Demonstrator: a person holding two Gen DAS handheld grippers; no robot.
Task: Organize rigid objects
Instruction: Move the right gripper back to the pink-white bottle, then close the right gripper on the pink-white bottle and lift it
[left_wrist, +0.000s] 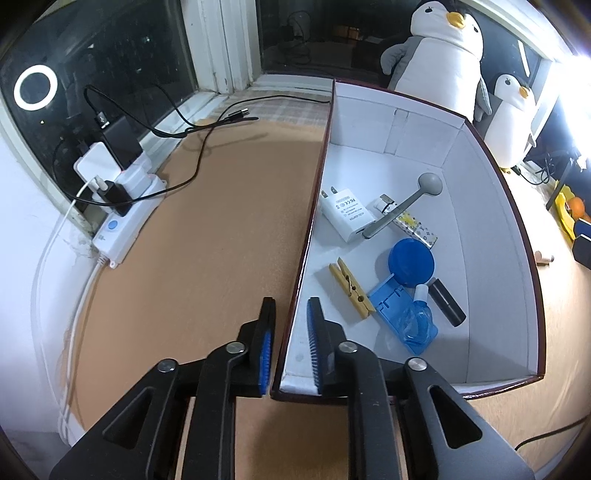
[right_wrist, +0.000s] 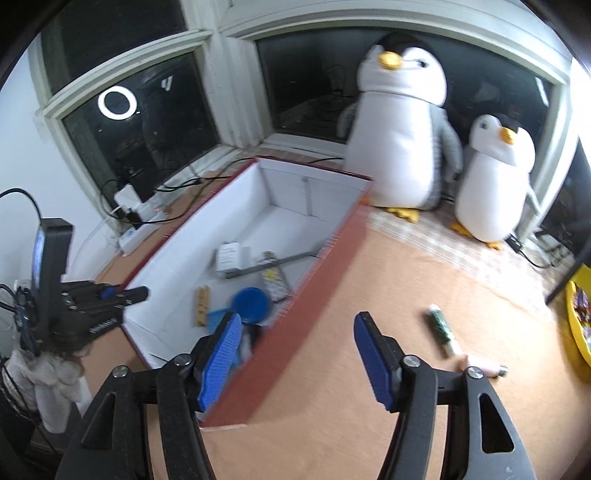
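A white-lined box with a dark red outside (left_wrist: 491, 206) (right_wrist: 314, 273) stands on the brown table. In it lie a white charger (left_wrist: 347, 214), a grey spoon (left_wrist: 402, 206), a blue lid (left_wrist: 410, 262), a wooden clothespin (left_wrist: 351, 288), a blue plastic piece (left_wrist: 402, 314) and a black tube (left_wrist: 448, 302). My left gripper (left_wrist: 291, 325) straddles the box's left wall near the front corner, its jaws close around the wall. My right gripper (right_wrist: 299, 354) is open and empty above the box's right wall. A green stick (right_wrist: 441, 328) and a pinkish object (right_wrist: 480, 365) lie on the table right of the box.
A white power strip (left_wrist: 122, 221) with chargers and black cables sits at the left by the window. Two plush penguins (right_wrist: 399, 122) (right_wrist: 495, 181) stand behind the box. A yellow bowl (right_wrist: 580, 325) sits at the far right. The left gripper (right_wrist: 107, 299) shows in the right wrist view.
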